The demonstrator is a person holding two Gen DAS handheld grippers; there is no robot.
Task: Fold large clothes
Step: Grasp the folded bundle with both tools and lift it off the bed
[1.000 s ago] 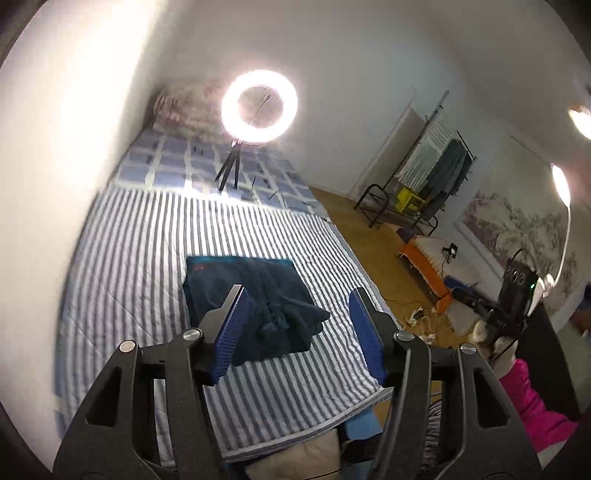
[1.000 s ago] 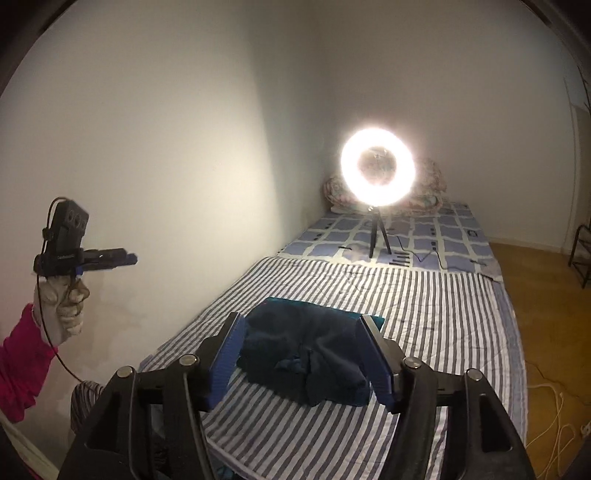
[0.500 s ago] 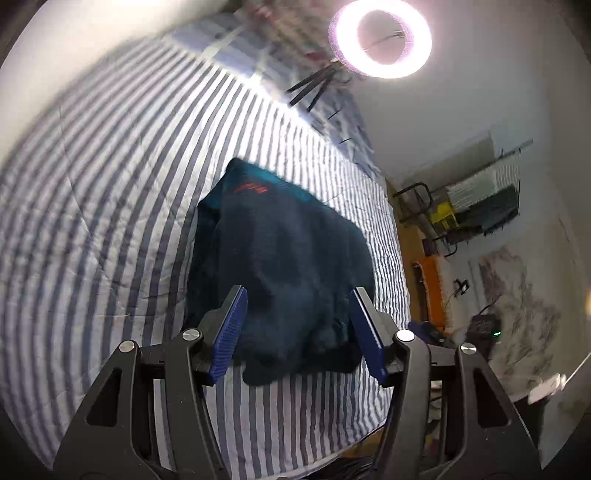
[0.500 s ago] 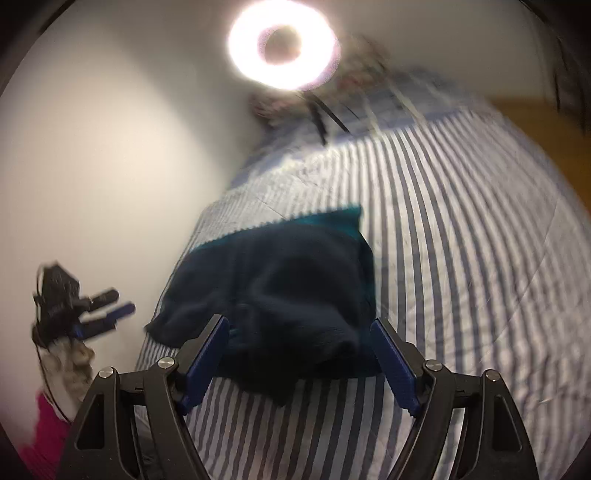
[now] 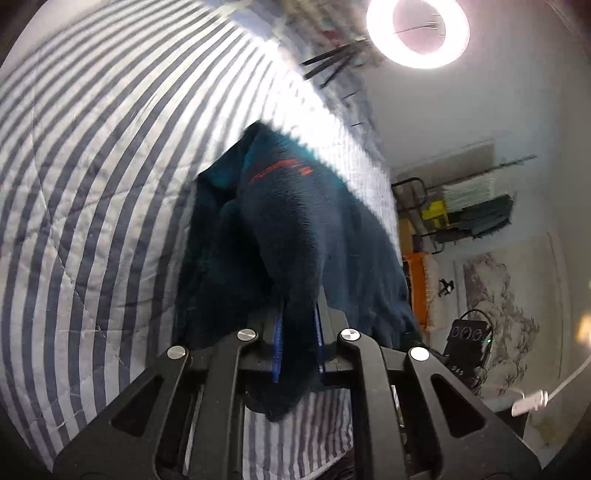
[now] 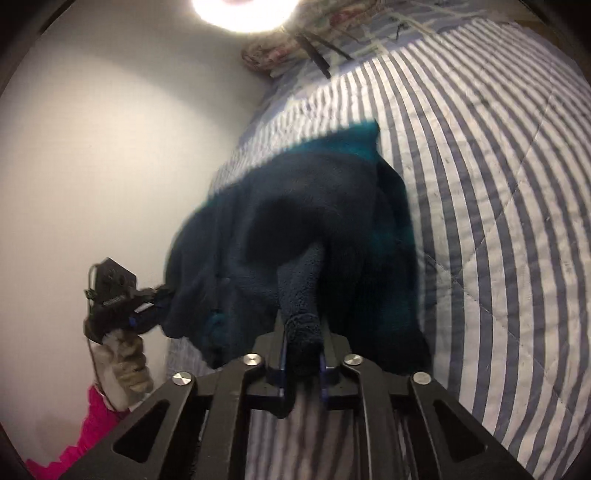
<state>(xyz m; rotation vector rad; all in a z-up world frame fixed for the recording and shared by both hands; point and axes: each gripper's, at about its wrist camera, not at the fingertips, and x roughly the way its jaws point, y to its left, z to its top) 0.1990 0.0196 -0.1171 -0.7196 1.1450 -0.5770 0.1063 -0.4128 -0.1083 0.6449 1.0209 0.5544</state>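
Both jaws just closed – left hand-held gripper (image 5: 298, 341), right hand-held gripper (image 6: 303, 347) pinching fleece (image 5: 295, 229)

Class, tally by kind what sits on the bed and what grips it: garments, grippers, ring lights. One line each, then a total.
Garments: 1, dark blue fleece garment
Grippers: 2, left gripper and right gripper, both clamped on it
Ring lights: 1, ring light
Total: 4

Orange lettering is showing on the dark blue fleece garment (image 5: 295, 236) lying on the striped bedcover (image 5: 92, 184), but it is blurring too much to read, and no other text is showing legibly.
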